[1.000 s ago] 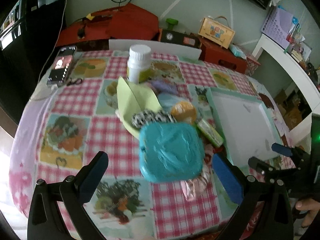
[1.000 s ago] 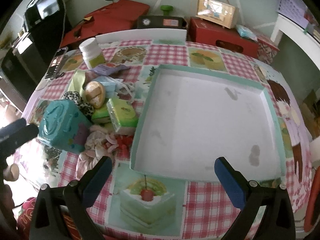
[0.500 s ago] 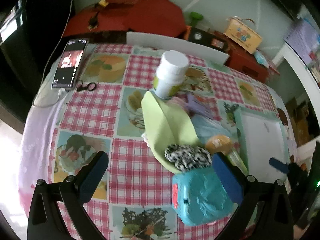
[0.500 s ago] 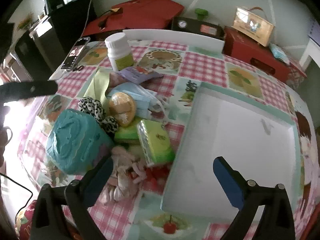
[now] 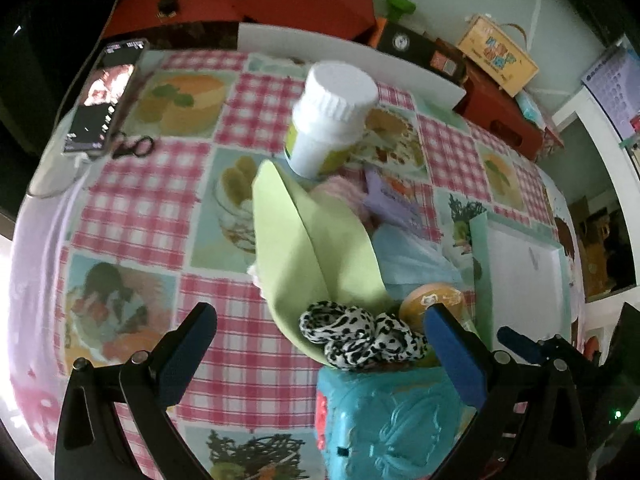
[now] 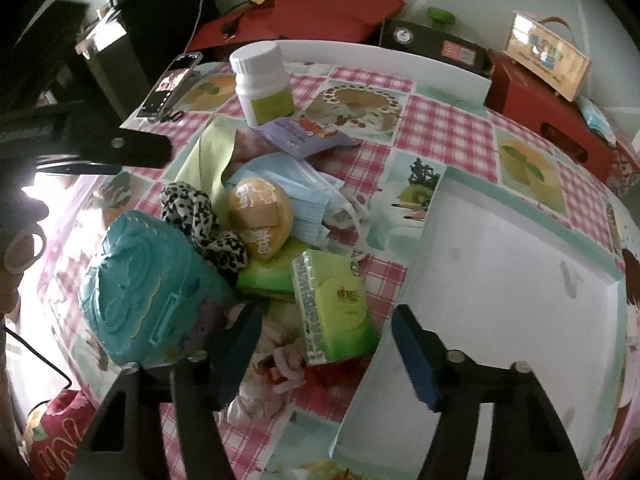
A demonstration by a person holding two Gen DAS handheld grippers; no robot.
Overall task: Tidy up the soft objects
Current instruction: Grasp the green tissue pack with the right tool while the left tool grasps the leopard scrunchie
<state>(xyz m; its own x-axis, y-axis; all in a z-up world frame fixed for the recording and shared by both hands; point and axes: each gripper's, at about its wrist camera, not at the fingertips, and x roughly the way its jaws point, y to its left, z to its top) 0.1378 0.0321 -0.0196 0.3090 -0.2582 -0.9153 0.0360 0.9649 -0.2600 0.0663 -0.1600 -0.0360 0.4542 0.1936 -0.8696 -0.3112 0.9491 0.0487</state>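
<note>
A pile of items lies on the checked tablecloth. It holds a teal box (image 6: 136, 292), a leopard-print scrunchie (image 5: 360, 340), a light green cloth (image 5: 304, 248), blue face masks (image 6: 304, 192), a round yellow bun pack (image 6: 258, 216), a green tissue pack (image 6: 336, 304) and a pink-white cloth (image 6: 276, 372). My left gripper (image 5: 320, 344) is open above the scrunchie and green cloth. My right gripper (image 6: 328, 340) is open, its fingers on either side of the tissue pack and above it. An empty white tray (image 6: 512, 280) with a mint rim lies to the right.
A white pill bottle (image 5: 332, 116) stands behind the pile, with a purple packet (image 6: 304, 136) beside it. A phone (image 5: 104, 96) and small scissors (image 5: 134, 146) lie at the far left. Red boxes and a case stand beyond the table's far edge.
My left gripper has moved left and forward over the pile, the teal box sliding under it. My right gripper has swung left from the tray to the tissue pack and narrowed somewhat.
</note>
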